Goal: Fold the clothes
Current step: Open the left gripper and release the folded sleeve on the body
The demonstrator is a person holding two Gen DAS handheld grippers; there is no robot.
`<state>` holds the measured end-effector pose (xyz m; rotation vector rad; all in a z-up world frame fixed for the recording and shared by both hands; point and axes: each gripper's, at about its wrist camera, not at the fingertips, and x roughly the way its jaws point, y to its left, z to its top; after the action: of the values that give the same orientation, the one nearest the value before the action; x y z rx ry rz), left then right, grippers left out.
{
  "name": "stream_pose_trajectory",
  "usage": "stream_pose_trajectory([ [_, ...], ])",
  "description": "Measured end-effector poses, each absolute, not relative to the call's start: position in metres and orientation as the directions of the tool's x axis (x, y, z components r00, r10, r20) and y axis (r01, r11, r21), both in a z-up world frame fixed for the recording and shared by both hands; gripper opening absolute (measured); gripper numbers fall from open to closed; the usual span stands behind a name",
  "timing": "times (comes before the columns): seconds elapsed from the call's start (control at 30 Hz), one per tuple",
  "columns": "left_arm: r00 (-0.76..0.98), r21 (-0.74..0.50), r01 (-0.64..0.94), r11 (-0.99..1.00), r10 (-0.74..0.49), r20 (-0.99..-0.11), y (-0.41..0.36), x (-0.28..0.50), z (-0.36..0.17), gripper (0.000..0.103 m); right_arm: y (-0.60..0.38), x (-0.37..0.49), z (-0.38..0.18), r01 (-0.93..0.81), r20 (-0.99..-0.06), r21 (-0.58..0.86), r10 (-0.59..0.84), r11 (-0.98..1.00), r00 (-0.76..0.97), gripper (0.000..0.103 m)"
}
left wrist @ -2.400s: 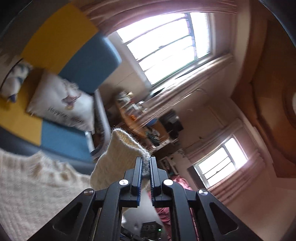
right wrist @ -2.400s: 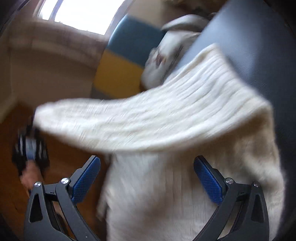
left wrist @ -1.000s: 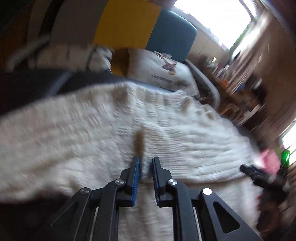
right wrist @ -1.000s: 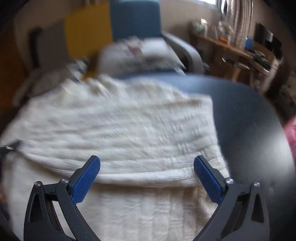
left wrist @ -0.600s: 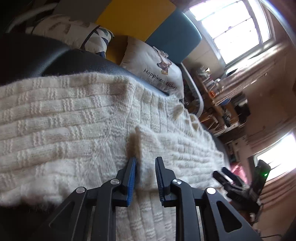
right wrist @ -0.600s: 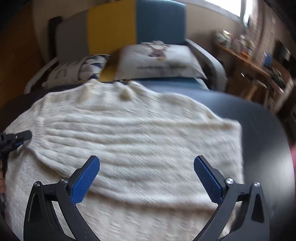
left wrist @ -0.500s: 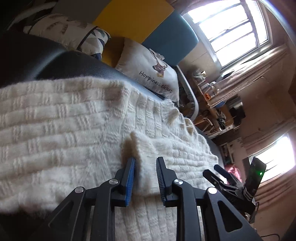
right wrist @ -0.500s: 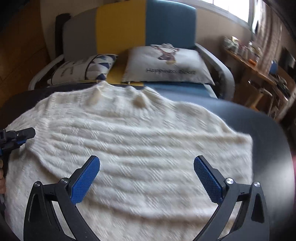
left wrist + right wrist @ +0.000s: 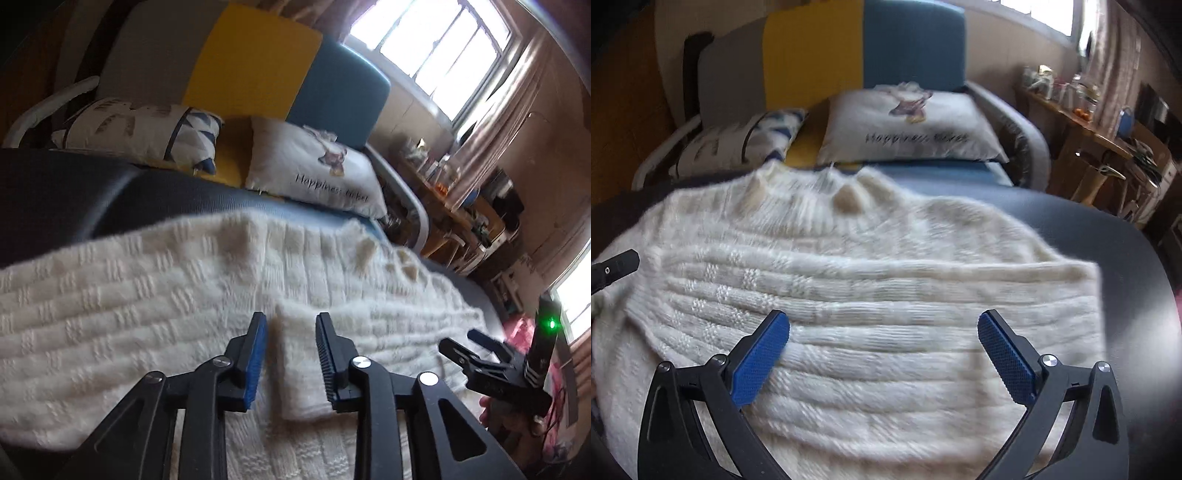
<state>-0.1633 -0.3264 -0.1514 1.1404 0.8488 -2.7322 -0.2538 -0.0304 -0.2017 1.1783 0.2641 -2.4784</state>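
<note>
Sleeve folded across sweater body; further folds outstanding.

The cream knit sweater point(image 9: 871, 295) lies flat on the dark table point(image 9: 1137, 266), collar at the far side, one sleeve laid across the body. By appearance, remaining folds are not yet made. The left gripper point(image 9: 290, 350) angles down over the sleeve cuff point(image 9: 299, 354); its jaws are opening, the cuff between them, unpressed. The right gripper point(image 9: 882, 354) angles down above the sweater's near right part, jaws spread wide, holding nothing.

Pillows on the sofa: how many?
2: a patterned pillow on the left of the sofa seat, a white lettered pillow to its right. Others may be hidden.
</note>
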Motion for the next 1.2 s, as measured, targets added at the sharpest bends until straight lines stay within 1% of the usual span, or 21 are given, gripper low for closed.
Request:
stream_pose_trajectory([
  [0.07, -0.709, -0.488, 0.261, -0.833, 0.178, -0.683, -0.332, -0.169, -0.154, 0.03, -0.013, -0.259, -0.195, 0.375, -0.765, 0.011, -0.25, -0.927, -0.593, 0.103],
  [0.1, -0.688, -0.486, 0.272, -0.831, 0.185, -0.702, -0.334, -0.175, -0.157, 0.03, -0.006, -0.262, -0.192, 0.357, -0.763, 0.019, -0.245, -0.934, -0.598, 0.103],
  [0.17, -0.661, -0.478, 0.283, -0.832, 0.192, -0.725, -0.334, -0.182, -0.163, 0.03, 0.002, -0.276, -0.196, 0.339, -0.78, 0.028, -0.233, -0.94, -0.581, 0.103],
  [0.27, -0.66, -0.462, 0.262, -0.847, 0.192, -0.727, -0.33, -0.189, -0.164, 0.03, 0.006, -0.292, -0.206, 0.323, -0.807, 0.0, -0.191, -0.946, -0.559, 0.103],
  [0.37, -0.647, -0.403, 0.207, -0.891, 0.185, -0.74, -0.316, -0.197, -0.163, 0.03, 0.004, -0.298, -0.216, 0.33, -0.815, -0.01, -0.184, -0.944, -0.55, 0.103],
  [0.43, -0.647, -0.356, 0.191, -0.915, 0.155, -0.746, -0.309, -0.198, -0.161, 0.027, 0.004, -0.297, -0.214, 0.332, -0.818, -0.015, -0.179, -0.943, -0.546, 0.103],
  [0.47, -0.649, -0.331, 0.187, -0.925, 0.137, -0.748, -0.306, -0.199, -0.16, 0.027, 0.004, -0.296, -0.212, 0.332, -0.82, -0.016, -0.178, -0.943, -0.545, 0.103],
  [0.57, -0.678, -0.358, 0.195, -0.913, 0.138, -0.722, -0.31, -0.195, -0.153, 0.027, -0.001, -0.288, -0.2, 0.359, -0.797, -0.007, -0.212, -0.933, -0.565, 0.103],
  [0.67, -0.658, -0.374, 0.239, -0.896, 0.134, -0.741, -0.32, -0.199, -0.155, 0.027, -0.016, -0.284, -0.191, 0.414, -0.772, -0.011, -0.255, -0.91, -0.582, 0.103],
  [0.73, -0.628, -0.369, 0.271, -0.889, 0.127, -0.768, -0.325, -0.204, -0.161, 0.027, -0.034, -0.288, -0.195, 0.444, -0.786, -0.038, -0.247, -0.895, -0.566, 0.103],
  [0.83, -0.646, -0.352, 0.276, -0.894, 0.099, -0.757, -0.323, -0.197, -0.157, 0.027, -0.056, -0.296, -0.211, 0.472, -0.819, -0.06, -0.227, -0.88, -0.527, 0.103],
  [0.9, -0.669, -0.339, 0.295, -0.893, 0.061, -0.741, -0.322, -0.186, -0.151, 0.027, -0.058, -0.299, -0.216, 0.464, -0.813, -0.041, -0.24, -0.885, -0.53, 0.103],
  [0.93, -0.688, -0.355, 0.292, -0.888, 0.063, -0.723, -0.322, -0.179, -0.148, 0.027, -0.055, -0.299, -0.215, 0.456, -0.814, -0.026, -0.246, -0.89, -0.527, 0.103],
  [1.0, -0.719, -0.396, 0.272, -0.877, 0.089, -0.689, -0.32, -0.167, -0.141, 0.028, -0.048, -0.291, -0.208, 0.443, -0.801, -0.03, -0.244, -0.896, -0.546, 0.103],
  [1.07, -0.727, -0.404, 0.243, -0.882, 0.11, -0.678, -0.312, -0.159, -0.137, 0.029, -0.038, -0.275, -0.202, 0.442, -0.787, -0.03, -0.251, -0.897, -0.563, 0.103],
  [1.17, -0.693, -0.335, 0.192, -0.922, 0.114, -0.712, -0.289, -0.152, -0.141, 0.029, -0.016, -0.243, -0.198, 0.435, -0.781, -0.015, -0.261, -0.9, -0.567, 0.103],
  [1.2, -0.677, -0.311, 0.184, -0.932, 0.109, -0.728, -0.281, -0.15, -0.146, 0.029, -0.005, -0.232, -0.201, 0.413, -0.791, -0.021, -0.237, -0.911, -0.564, 0.103],
])
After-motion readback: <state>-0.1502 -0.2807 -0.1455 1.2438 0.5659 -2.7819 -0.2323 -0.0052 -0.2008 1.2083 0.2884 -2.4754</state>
